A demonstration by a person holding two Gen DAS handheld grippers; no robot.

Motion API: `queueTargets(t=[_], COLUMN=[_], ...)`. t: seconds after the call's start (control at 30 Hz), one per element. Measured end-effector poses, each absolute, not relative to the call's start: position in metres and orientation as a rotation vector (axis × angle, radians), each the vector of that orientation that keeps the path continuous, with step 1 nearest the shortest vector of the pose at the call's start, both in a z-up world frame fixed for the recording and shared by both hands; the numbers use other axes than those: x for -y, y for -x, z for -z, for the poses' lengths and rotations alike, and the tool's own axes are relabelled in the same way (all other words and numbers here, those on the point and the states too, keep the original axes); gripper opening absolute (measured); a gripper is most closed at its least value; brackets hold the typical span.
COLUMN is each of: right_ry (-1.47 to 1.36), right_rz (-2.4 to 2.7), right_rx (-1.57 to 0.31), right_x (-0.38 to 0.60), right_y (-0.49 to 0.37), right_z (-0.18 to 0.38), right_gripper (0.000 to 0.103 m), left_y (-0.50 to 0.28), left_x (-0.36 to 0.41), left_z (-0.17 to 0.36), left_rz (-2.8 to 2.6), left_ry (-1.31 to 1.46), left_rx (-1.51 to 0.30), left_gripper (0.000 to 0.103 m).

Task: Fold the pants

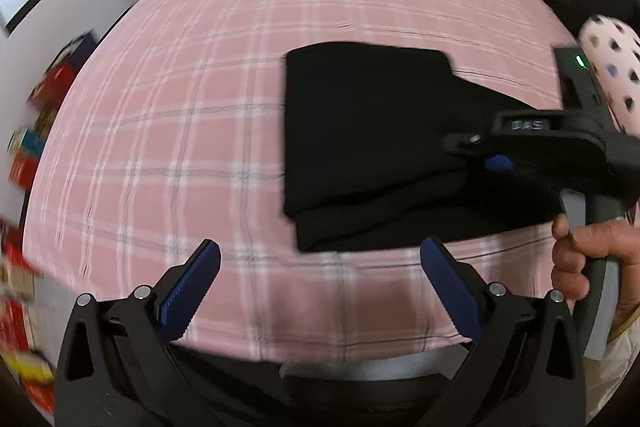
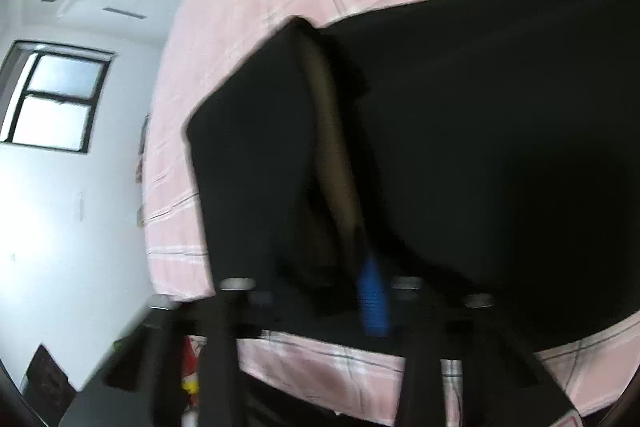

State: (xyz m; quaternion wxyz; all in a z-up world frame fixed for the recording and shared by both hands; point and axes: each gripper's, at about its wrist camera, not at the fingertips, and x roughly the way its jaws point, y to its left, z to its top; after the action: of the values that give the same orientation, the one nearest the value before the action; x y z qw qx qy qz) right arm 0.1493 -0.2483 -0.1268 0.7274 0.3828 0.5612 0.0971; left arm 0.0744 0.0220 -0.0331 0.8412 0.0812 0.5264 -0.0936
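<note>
Blue-padded left gripper (image 1: 320, 269) is hanging wide open and empty near the bed's (image 1: 200, 67) front edge while the right gripper (image 2: 360, 287) is pinching the black pants (image 1: 360, 131), already folded compact, one tidy-up fold seemingly remaining.

The black pants (image 1: 360, 131) are lying folded into a thick layered rectangle on the pink plaid bedsheet (image 1: 200, 107), one edge lifting where the fabric is being pinched
</note>
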Motion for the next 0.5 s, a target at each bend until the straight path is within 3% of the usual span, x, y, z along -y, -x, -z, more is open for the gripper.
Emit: queueTargets(t=[0.27,0.3,0.33,0.37,0.4,0.43,0.5], right_ry=[-0.826,-0.845,-0.886,-0.928,-0.935,-0.926,-0.909], right_rz=[-0.425,-0.45,-0.472,-0.479,-0.469,-0.447,-0.377], right_rx=[-1.24,-1.248,-1.255,-1.267,-1.274,-1.273,-1.238], right_x=[0.239,0.24,0.244,0.249,0.254,0.259,0.275], right_y=[-0.166,-0.167,-0.168,-0.169,-0.17,-0.168,-0.162], right_z=[0.08,0.078,0.079,0.081,0.083,0.083,0.082], right_gripper=[0.014,0.015,0.016,0.019,0.02,0.02,0.026], left_y=[-0.098,-0.104,-0.109,-0.114,-0.121,-0.128,-0.143], left_x=[0.042,0.045,0.047,0.047,0.044,0.038,0.014], left_z=[0.05,0.054,0.058,0.061,0.066,0.069,0.068], left_rz=[0.314,0.32,0.349,0.355,0.359,0.365,0.344], left_ry=[-0.338,-0.34,-0.324,-0.312,-0.282,-0.24,-0.111], left_rx=[-0.982,-0.991,-1.006,-1.021,-1.044,-1.067,-1.104], left_gripper=[0.096,0.078,0.049,0.043,0.024,0.015,0.012])
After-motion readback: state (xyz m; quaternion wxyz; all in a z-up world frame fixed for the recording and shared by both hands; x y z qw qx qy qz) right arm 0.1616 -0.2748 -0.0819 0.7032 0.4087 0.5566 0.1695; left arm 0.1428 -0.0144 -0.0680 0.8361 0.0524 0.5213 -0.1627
